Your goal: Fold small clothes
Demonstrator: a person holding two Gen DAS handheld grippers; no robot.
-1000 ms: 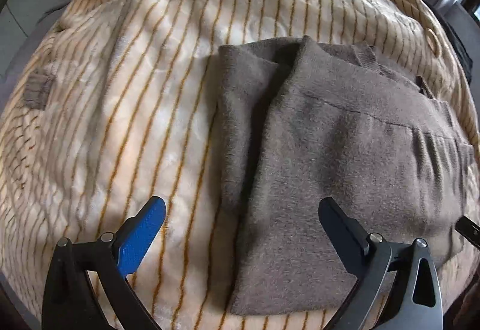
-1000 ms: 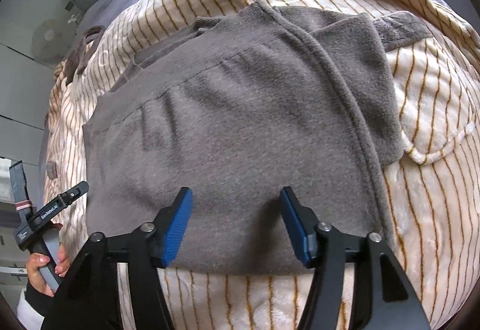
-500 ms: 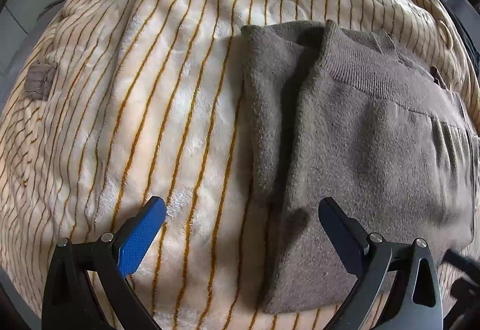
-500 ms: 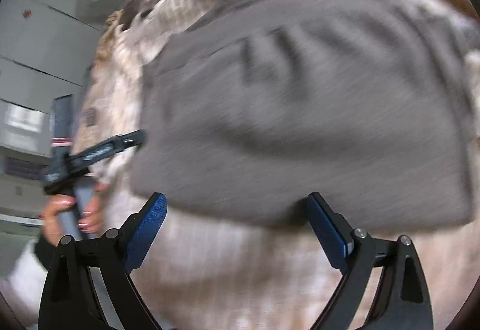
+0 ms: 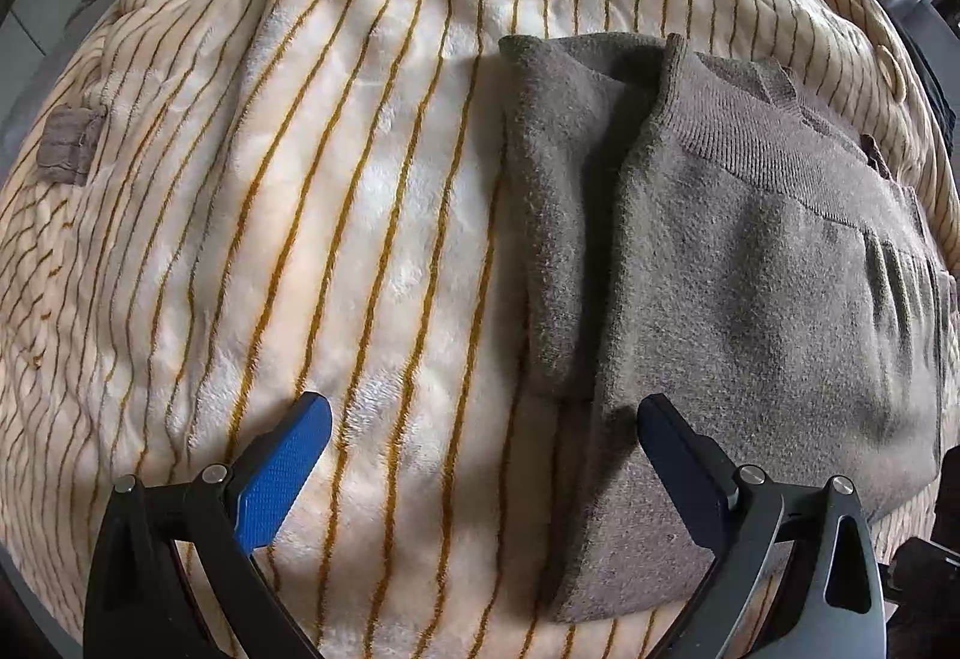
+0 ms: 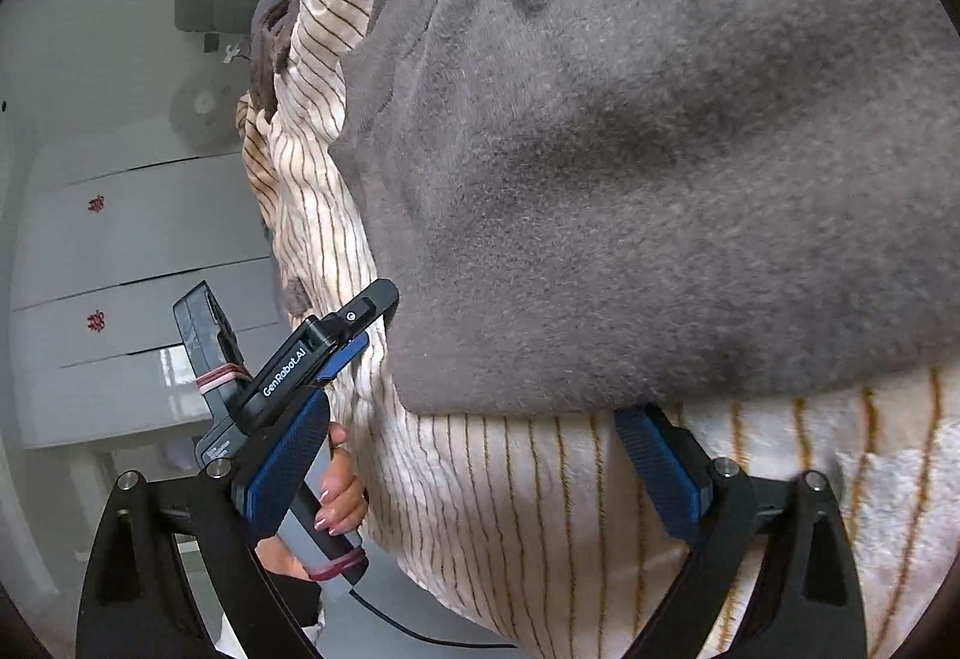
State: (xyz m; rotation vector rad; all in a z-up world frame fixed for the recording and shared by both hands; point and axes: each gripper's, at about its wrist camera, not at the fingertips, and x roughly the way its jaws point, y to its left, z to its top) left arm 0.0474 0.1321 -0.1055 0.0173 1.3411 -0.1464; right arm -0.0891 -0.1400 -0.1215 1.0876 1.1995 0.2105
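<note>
Grey knit garment (image 5: 750, 287), far edge cut off, between spread grippers

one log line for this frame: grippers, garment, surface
left gripper: open, empty | right gripper: open, empty | sweater: folded, flat | blanket: underneath

Grey sweater (image 5: 750, 299) on striped blanket (image 5: 300, 179)

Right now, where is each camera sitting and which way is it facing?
Left wrist: rides the left tongs, open, looking down on the brown sweater on the striped blanket.
Right wrist: rides the right tongs, open, low at the sweater's near edge; shows the left hand.
Shared: sweater, blanket.
</note>
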